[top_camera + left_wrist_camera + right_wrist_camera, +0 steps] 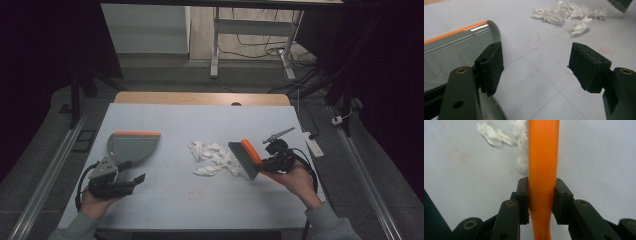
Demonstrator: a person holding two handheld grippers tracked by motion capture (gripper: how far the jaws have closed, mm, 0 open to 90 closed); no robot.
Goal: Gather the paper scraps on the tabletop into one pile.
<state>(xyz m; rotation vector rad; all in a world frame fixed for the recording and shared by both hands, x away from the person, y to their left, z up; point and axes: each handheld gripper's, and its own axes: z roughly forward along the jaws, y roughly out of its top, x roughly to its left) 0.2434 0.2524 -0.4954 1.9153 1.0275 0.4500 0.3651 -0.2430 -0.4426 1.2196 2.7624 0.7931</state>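
On the table, left to right: dustpan, open gripper, tissue heap, brush in the other gripper.

Surface: pale table, a wooden strip along its far edge.

Dustpan: grey with an orange lip, lying flat at the left, its mouth turned away from the scraps. Seen from the left gripper view it lies just beside the left-hand jaw pad, dustpan; whether the two touch cannot be told.

Left gripper: held low over the table near the dustpan handle, jaws parted with nothing between them; bare table lies in the gap.

Tissue scraps: crumpled white pieces heaped mid-table, between dustpan and brush, well apart from the pan. From the left gripper view they lie ahead of the jaws, tissue scraps.

Brush: grey bristles, orange back, bristle end at the right edge of the heap, touching or nearly so.

Right gripper: jaws clamped on the orange brush handle, which runs straight up between the pads.

Risk, scatter: a fast or high sweep would likely flick the light tissue past the pan or off the table.

Risk, pan: unheld and facing away, it would likely slide or take nothing in if scraps were pushed against it.

Risk, grip: the smooth rounded handle could twist in the pads under sideways load.
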